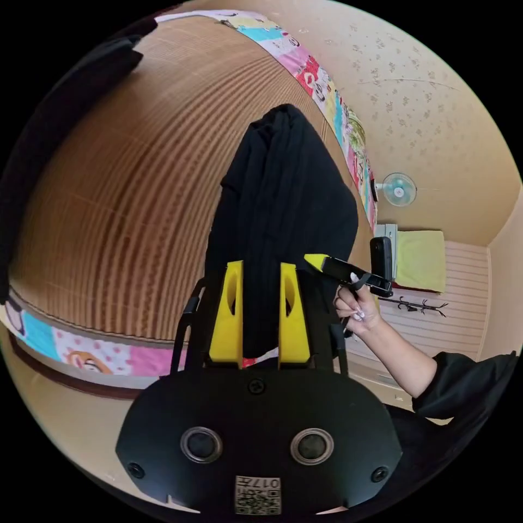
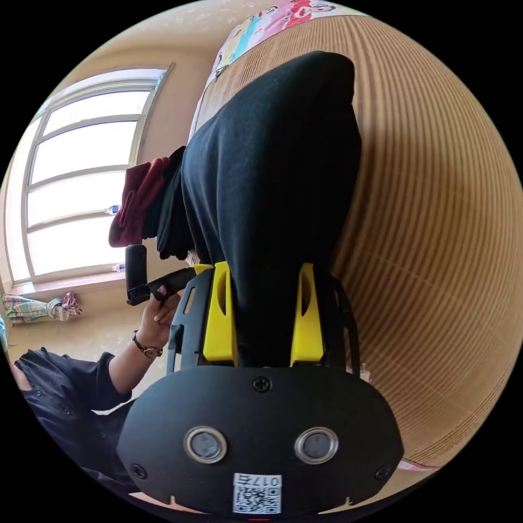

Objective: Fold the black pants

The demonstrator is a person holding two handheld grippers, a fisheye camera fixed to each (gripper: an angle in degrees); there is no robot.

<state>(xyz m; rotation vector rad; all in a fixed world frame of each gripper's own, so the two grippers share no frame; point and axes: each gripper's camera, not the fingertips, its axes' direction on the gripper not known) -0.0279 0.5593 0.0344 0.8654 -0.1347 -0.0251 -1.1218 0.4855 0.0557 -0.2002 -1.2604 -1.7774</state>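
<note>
— Jaws first: we see the left gripper with its yellow jaws pinching a bunched fold of the black pants, and the right gripper clamped on the same soft, matte cloth.

— We agree. The pants hang in long creases over the ribbed woven mat, with bare mat open on either side.

— Past the mat's patterned cloth border, we see a wall fan; beside the pants, a dark red garment lies near the window.
</note>
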